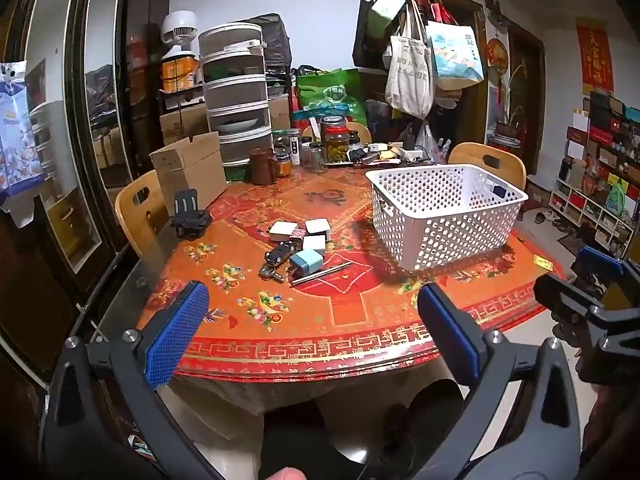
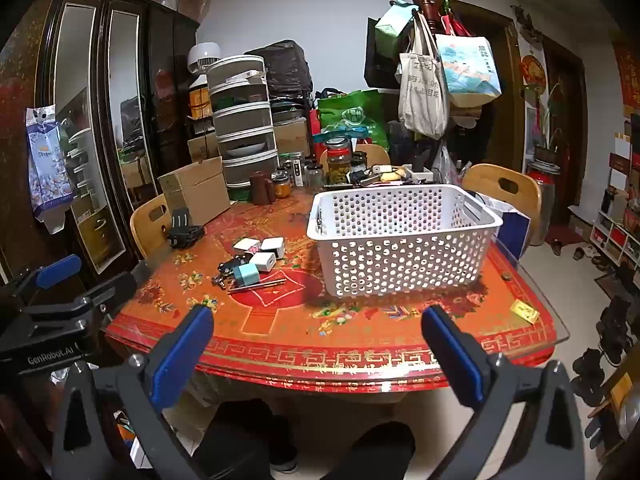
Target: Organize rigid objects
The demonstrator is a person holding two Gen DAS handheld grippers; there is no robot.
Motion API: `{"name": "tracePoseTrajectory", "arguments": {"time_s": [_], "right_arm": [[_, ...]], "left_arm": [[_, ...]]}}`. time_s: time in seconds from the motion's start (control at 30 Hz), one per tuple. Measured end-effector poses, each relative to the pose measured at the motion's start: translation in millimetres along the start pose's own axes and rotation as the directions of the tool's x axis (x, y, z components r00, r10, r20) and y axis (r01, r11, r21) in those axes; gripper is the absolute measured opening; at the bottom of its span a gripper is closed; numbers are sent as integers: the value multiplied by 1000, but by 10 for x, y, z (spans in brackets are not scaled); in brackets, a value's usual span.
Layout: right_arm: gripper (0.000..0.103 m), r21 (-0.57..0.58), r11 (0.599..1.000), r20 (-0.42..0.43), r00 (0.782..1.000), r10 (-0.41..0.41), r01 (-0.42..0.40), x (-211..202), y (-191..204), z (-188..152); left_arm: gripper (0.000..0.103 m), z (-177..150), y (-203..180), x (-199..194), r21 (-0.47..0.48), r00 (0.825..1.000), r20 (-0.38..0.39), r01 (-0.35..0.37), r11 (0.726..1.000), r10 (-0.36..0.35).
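Left wrist view
Left gripper (image 1: pixel 314 300): fingers spread wide, holding nothing, hovering short of the near edge of the table (image 1: pixel 360 320).
Small objects: a cluster lies beyond the fingers, slightly nearer the left finger (image 1: pixel 176 332): a blue-and-white block (image 1: pixel 306 263), white cubes (image 1: pixel 316 236), a toy car (image 1: pixel 280 252), keys (image 1: pixel 270 273) and a metal rod (image 1: pixel 320 273) at the cluster's near side.
Basket (image 1: pixel 444 216): white, perforated, beyond the right finger (image 1: pixel 448 340), well apart from the cluster.
Right gripper (image 1: pixel 592 292): seen at the far right edge, beside the right finger; how far its fingers spread cannot be told from here.

Right wrist view
Right gripper (image 2: pixel 318 344): fingers spread wide, nothing between them, held before the table (image 2: pixel 360 344) edge.
Basket (image 2: pixel 400 240): straight ahead beyond the fingers, standing upright on the table.
Small objects: the blue-and-white block (image 2: pixel 245 274), white cubes (image 2: pixel 264 256), toy car (image 2: pixel 232 263) and metal rod (image 2: pixel 256 285) lie beyond the left finger (image 2: pixel 182 356), left of the basket.
Yellow tag (image 2: pixel 525 310): on the table beyond the right finger (image 2: pixel 452 356).
Left gripper (image 2: pixel 60 276): at the far left, outside the left finger.
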State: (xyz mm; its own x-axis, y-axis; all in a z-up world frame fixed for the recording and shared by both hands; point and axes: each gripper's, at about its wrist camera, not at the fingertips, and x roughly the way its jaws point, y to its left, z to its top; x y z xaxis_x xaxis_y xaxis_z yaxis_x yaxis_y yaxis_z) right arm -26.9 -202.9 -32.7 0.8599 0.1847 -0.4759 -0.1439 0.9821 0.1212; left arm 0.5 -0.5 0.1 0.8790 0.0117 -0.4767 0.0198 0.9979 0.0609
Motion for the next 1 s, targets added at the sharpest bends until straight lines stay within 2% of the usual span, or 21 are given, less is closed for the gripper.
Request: {"name": "tracePoseTrajectory", "arguments": {"time_s": [1.0], "right_arm": [[103,-3,1000,8,1000,-2,2,-46,2,-2]], "left_arm": [[103,-77,124,-55,-10,1000,2,2,1000,-2]]}}
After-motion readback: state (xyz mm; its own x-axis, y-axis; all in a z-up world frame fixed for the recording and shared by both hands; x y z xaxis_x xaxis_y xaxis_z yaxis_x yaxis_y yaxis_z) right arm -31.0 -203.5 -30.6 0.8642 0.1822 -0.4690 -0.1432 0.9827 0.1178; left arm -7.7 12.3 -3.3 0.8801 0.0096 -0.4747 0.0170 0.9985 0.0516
